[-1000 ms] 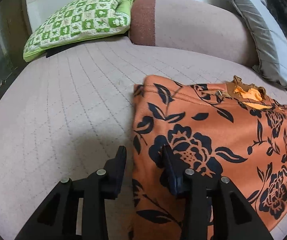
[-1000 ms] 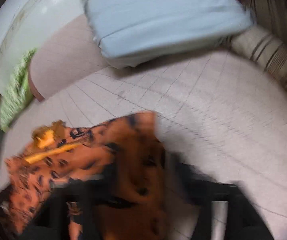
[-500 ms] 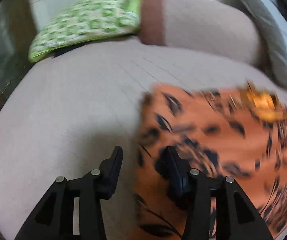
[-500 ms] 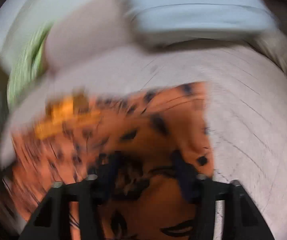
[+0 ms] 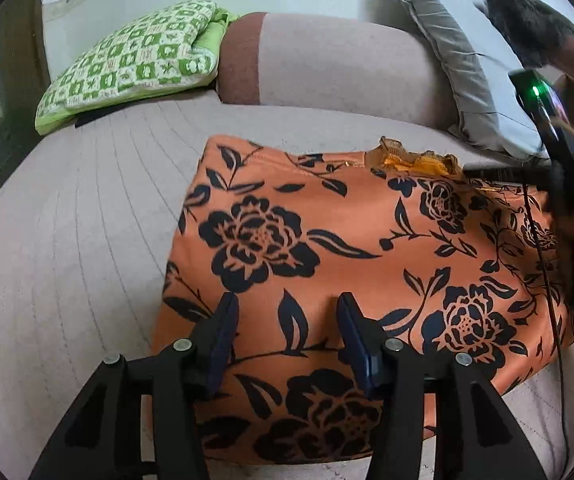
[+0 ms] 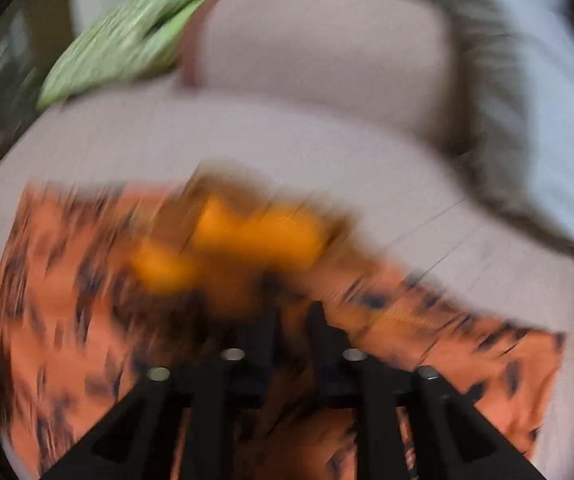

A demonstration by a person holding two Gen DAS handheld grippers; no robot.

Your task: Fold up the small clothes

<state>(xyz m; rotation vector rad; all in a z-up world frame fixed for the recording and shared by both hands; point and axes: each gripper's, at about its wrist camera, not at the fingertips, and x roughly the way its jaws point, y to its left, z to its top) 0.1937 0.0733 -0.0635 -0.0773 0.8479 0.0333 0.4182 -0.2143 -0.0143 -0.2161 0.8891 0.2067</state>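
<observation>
The orange floral garment [image 5: 327, 264] lies spread flat on the quilted bed [image 5: 71, 248], its left and far edges straight, with open bedding to its left and beyond it up to the bolster [image 5: 339, 68], the green checked pillow [image 5: 135, 56] and the grey pillow [image 5: 459, 68]. The left gripper [image 5: 285, 320] hovers over the garment's near-left part, its jaws about half apart and just opening further, with nothing pinched between them. Only the left wrist view shows the right gripper [image 5: 499, 172] at the yellow-lined neckline [image 5: 411, 160], while the blurred right wrist view shows its jaws narrow and just closing, and whether they pinch cloth cannot be told.
</observation>
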